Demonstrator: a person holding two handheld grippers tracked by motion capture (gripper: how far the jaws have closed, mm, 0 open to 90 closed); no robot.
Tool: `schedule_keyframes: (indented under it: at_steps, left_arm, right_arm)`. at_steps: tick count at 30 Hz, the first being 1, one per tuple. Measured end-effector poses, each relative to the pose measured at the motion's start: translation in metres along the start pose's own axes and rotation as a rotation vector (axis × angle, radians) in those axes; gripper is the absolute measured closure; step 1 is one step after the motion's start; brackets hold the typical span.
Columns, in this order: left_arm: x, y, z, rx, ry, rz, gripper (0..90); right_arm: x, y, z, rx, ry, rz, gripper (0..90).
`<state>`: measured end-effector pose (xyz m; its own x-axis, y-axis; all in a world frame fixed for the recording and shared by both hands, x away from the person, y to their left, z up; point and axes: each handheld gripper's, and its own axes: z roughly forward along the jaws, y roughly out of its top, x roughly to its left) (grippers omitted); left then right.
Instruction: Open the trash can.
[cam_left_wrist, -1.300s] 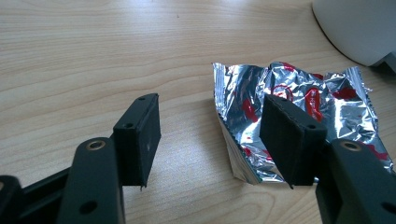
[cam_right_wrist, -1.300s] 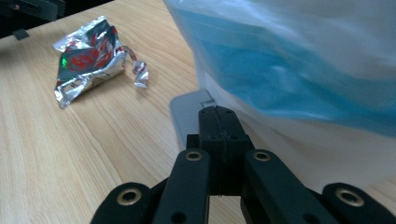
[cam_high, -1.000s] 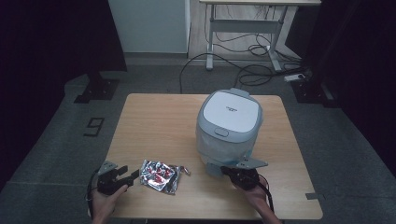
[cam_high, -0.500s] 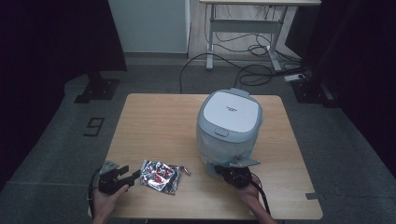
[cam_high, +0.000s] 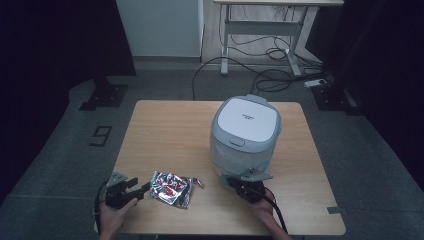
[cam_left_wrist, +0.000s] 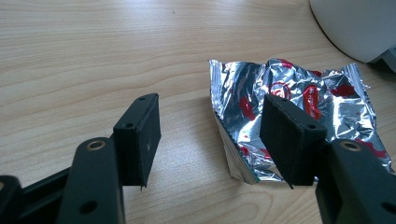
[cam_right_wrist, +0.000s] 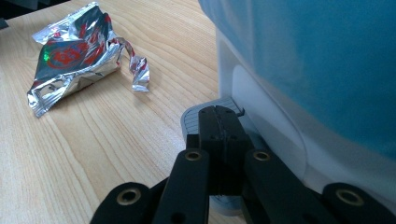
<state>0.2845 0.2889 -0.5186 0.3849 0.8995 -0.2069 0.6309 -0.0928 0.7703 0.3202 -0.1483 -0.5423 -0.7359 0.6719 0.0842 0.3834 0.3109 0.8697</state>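
while the left gripper (cam_left_wrist: 212, 135) gapes at the foil packet (cam_left_wrist: 299, 107),
right gripper (cam_right_wrist: 219, 122), jaws together, seemingly rests on the bin (cam_high: 246, 130) pedal (cam_right_wrist: 198, 116).

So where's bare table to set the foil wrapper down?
The far-left table, from the bin to the left edge, is bare; so is the strip right of the bin. The near edge is crowded: left tongs, wrapper, right tongs.

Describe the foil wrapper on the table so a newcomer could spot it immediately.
On the wooden table, look at the near edge, left of the white lidded bin. The foil wrapper lies flat there, just ahead of the open left gripper. It is the only crumpled, shiny silver thing, with red print.
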Motion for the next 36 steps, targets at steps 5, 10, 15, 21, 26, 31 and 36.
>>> schedule_keyframes:
  at_steps: [5,10,15,21,26,31,36]
  left_arm:
    - [-0.002,0.000,0.001,0.002,-0.003,0.005,38.7]
    - [-0.004,0.000,0.001,0.003,-0.006,0.009,38.7]
    - [-0.004,0.000,0.001,0.004,-0.006,0.008,38.7]
    - [-0.005,0.000,0.001,0.008,-0.007,0.011,38.6]
    - [-0.005,-0.001,0.001,0.009,-0.006,0.010,38.7]
    - [-0.003,-0.001,0.001,0.009,-0.005,0.007,38.7]
    - [-0.004,-0.001,0.001,0.011,-0.005,0.009,38.7]
  right_arm:
    - [0.001,-0.001,0.001,0.005,-0.010,0.017,89.7]
    - [0.005,0.000,0.002,0.017,-0.041,0.040,89.8]
    - [0.007,0.003,0.003,0.048,-0.059,0.014,89.8]
    - [0.009,0.003,0.006,0.081,-0.073,0.003,89.9]
    - [0.009,-0.002,0.010,0.114,-0.018,0.044,89.9]
    - [0.008,-0.002,0.010,0.113,-0.013,0.048,89.9]
    - [0.008,-0.002,0.010,0.113,-0.013,0.040,89.9]
